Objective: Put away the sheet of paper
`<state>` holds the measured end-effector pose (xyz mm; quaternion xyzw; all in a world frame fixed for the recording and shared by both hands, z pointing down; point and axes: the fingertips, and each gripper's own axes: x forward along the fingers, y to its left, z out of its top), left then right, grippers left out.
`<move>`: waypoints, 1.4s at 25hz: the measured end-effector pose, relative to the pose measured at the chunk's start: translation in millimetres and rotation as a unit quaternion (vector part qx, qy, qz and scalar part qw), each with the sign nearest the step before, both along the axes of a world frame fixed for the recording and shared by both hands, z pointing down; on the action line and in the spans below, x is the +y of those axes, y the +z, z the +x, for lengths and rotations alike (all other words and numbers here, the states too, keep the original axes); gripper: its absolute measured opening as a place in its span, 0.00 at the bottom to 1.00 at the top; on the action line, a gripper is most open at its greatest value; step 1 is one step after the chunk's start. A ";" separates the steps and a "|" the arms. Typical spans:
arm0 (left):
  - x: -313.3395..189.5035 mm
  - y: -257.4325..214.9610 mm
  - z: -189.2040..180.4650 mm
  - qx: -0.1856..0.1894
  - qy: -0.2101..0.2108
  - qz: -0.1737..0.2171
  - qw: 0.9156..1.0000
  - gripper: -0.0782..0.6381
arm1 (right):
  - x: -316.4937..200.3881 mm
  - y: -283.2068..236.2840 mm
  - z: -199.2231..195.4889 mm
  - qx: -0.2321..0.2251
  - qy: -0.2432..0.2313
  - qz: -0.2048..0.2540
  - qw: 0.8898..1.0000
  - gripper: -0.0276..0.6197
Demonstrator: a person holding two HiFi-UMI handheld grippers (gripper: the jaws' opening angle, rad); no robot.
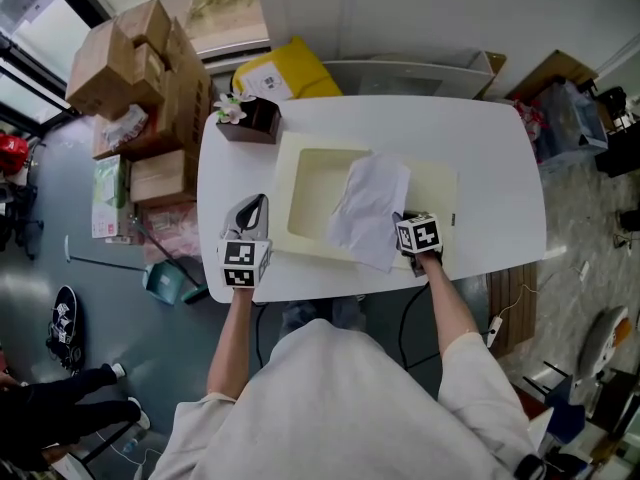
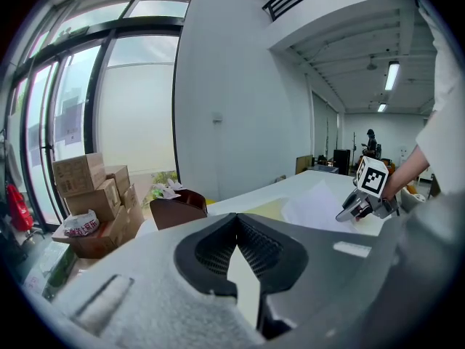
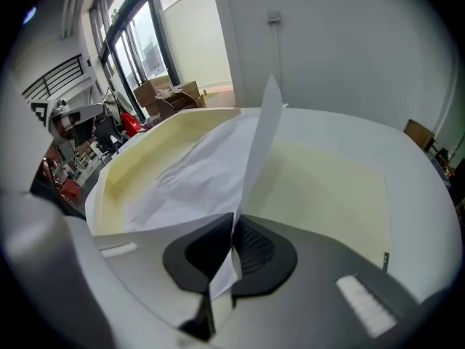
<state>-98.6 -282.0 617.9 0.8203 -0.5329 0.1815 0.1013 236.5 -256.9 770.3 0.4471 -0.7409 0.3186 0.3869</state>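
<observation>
A white table [image 1: 500, 168] is seen from above, and on it a cream box [image 1: 285, 173] is laid open. Its deep half is at the left and its flat lid [image 1: 435, 193] at the right. The sheet of paper [image 1: 370, 208] is lying across the middle of this box, partly over the deep half and partly over the lid. Its long axis runs from near to far, a little tilted. The sheet is creased, and in the right gripper view one edge is lifted up.

The right gripper [image 1: 402, 226] is clenched on the near right corner of the sheet, with the paper pinched between its jaws. From this gripper the sheet extends to the far left, so the deep half lies to the left of the grip. It is judged that the sheet must be carried that way until it is wholly over the deep half.

The left gripper [image 1: 256, 206] is held at the near left of the table, just beside the box and apart from the paper. Its jaws are brought together and nothing is held between them. The right hand is clearly the nearer one.
</observation>
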 end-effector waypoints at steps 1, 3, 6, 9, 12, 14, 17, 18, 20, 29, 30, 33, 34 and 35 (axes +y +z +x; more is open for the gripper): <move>0.5 -0.2 -1.4 0.000 -0.002 -0.001 1.000 0.12 | -2.0 0.1 -4.0 -0.003 -0.002 0.000 1.000 0.05; 1.6 0.1 -4.4 0.001 -0.005 -0.003 1.000 0.12 | -5.5 1.6 -12.9 -0.008 -0.010 -0.001 1.000 0.05; 1.5 1.1 -13.1 -0.002 -0.011 -0.002 1.000 0.12 | -9.8 3.3 -25.0 -0.013 -0.017 -0.003 1.000 0.05; 1.9 -1.1 -21.7 -0.003 -0.019 -0.001 1.000 0.12 | -13.0 5.0 -35.2 -0.021 -0.020 -0.007 1.000 0.05; 1.9 -3.1 -31.1 -0.005 -0.027 0.000 1.000 0.12 | -17.9 2.6 -43.5 -0.020 -0.024 -0.008 0.999 0.05; 3.3 -3.0 -37.3 -0.005 -0.032 -0.001 0.999 0.12 | -19.9 3.6 -51.1 -0.024 -0.029 -0.010 0.999 0.05; 5.6 -2.4 -43.7 -0.006 -0.038 -0.002 0.999 0.12 | -23.2 5.6 -61.5 -0.037 -0.032 -0.017 0.999 0.05; 6.0 -2.2 -46.1 -0.007 -0.040 -0.002 0.999 0.12 | -24.6 6.1 -64.5 -0.045 -0.030 -0.021 0.998 0.05; 6.9 -2.2 -50.1 -0.008 -0.044 -0.003 0.999 0.12 | -27.0 7.0 -70.1 -0.064 -0.022 -0.031 0.997 0.05; 6.5 -0.2 -69.5 -0.014 -0.061 -0.006 0.998 0.12 | -37.6 12.8 -90.7 -0.105 -0.010 -0.057 0.993 0.05; 6.6 0.5 -70.9 -0.014 -0.062 -0.007 0.998 0.12 | -38.4 13.7 -93.7 -0.109 -0.010 -0.059 0.992 0.05; 7.5 2.4 -74.9 -0.016 -0.066 -0.009 0.998 0.12 | -40.7 15.9 -103.1 -0.118 -0.012 -0.065 0.991 0.05; 7.7 2.7 -76.1 -0.016 -0.068 -0.009 0.998 0.12 | -41.5 16.4 -106.3 -0.120 -0.014 -0.066 0.990 0.05; 7.7 3.0 -77.4 -0.016 -0.069 -0.010 0.997 0.12 | -42.3 16.9 -109.6 -0.122 -0.016 -0.067 0.990 0.05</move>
